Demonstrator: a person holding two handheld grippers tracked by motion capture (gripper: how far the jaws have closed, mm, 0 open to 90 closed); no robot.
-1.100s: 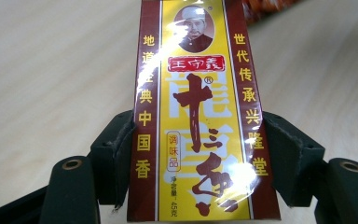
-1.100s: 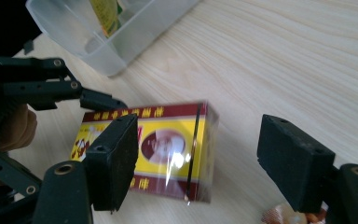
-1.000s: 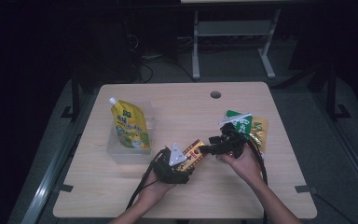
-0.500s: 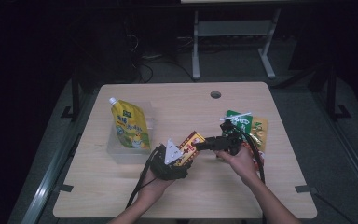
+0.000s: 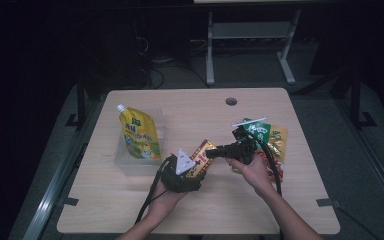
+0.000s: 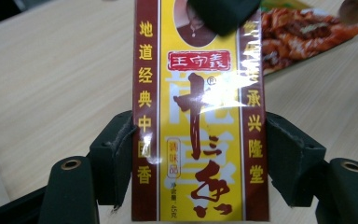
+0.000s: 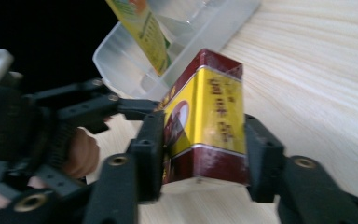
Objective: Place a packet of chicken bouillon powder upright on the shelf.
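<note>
Left gripper [image 5: 192,167] jaws clamp yellow-red box [image 6: 198,116] above tabletop [image 5: 190,110]; right gripper [image 7: 200,149] jaws just closing, now pressing box's far end; handover midway, left release pending; clear tub [image 7: 177,51] near

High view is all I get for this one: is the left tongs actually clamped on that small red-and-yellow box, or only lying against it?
Observer: Clamped. In the left gripper view both pads of the left tongs press the long sides of the box.
Operator: And the right tongs?
Observer: In the right gripper view the right tongs has just been closing, and the box's other end sits between its jaws, touching both.
Operator: What is printed on the box?
Observer: A yellow panel with large red Chinese characters, between dark red borders with yellow characters.
</note>
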